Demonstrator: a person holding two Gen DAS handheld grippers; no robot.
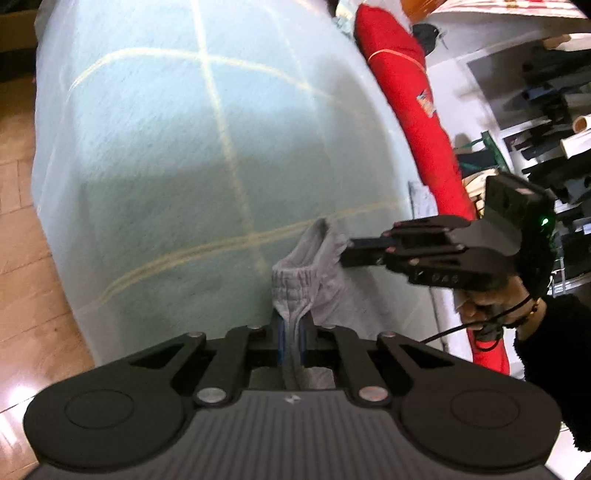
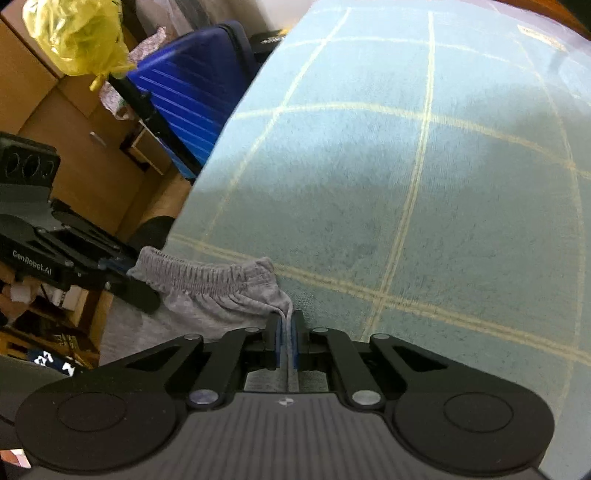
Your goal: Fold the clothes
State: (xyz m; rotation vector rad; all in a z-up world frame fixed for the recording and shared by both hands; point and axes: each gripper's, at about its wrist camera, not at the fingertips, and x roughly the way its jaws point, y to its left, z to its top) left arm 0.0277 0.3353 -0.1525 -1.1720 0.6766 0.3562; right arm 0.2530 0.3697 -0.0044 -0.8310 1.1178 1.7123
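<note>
A grey garment [image 1: 325, 280] with a gathered elastic waistband hangs at the near edge of a light blue checked blanket [image 1: 166, 147]. My left gripper [image 1: 291, 326] is shut on one end of the waistband, the cloth pinched between its blue pads. My right gripper [image 1: 347, 254] comes in from the right and bites the other end. In the right wrist view the right gripper [image 2: 286, 328] is shut on a thin fold of the grey garment [image 2: 207, 284]. There the left gripper [image 2: 123, 267] holds the far corner, and the waistband stretches between the two over the blanket [image 2: 406, 166].
A long red bag [image 1: 406, 92] lies along the blanket's right side, with cluttered shelves [image 1: 546, 110] behind it. Wooden floor [image 1: 22, 221] runs on the left. A hand in a black fuzzy sleeve [image 1: 554, 350] holds the right gripper. A blue chair [image 2: 192, 88], yellow bag [image 2: 74, 33] and cardboard boxes [image 2: 55, 129] stand beyond.
</note>
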